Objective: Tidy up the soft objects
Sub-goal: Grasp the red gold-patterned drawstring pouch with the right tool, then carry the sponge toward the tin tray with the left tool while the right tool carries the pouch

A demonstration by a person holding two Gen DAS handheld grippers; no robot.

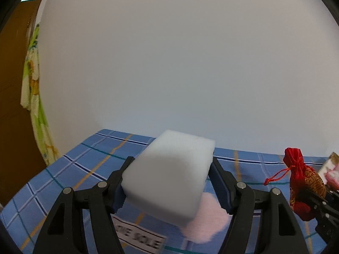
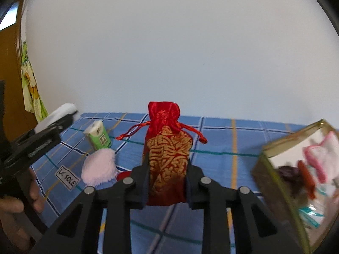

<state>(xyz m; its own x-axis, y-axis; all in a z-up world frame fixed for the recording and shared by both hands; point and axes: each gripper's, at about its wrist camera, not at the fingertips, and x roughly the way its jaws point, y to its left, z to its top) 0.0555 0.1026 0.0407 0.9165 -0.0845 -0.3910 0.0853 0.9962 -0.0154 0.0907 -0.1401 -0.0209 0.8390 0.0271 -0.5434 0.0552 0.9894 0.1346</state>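
My left gripper [image 1: 171, 160] is shut on a white sponge block [image 1: 169, 175] and holds it above the blue checked tablecloth [image 1: 84, 165]. My right gripper [image 2: 167, 163] is shut on a red and gold drawstring pouch [image 2: 167, 148], held upright above the cloth; the pouch also shows at the right of the left wrist view [image 1: 300, 182]. A pink fluffy puff [image 2: 98, 167] lies on the cloth, under the sponge in the left wrist view [image 1: 207, 222]. The left gripper with the sponge shows at the left of the right wrist view [image 2: 57, 114].
A green and white tissue pack [image 2: 98, 136] lies behind the puff. A clear gold-rimmed box [image 2: 296, 175] with pink and dark soft items stands at the right. A "LE SOLE" label [image 2: 67, 177] is on the cloth. A white wall stands behind the table.
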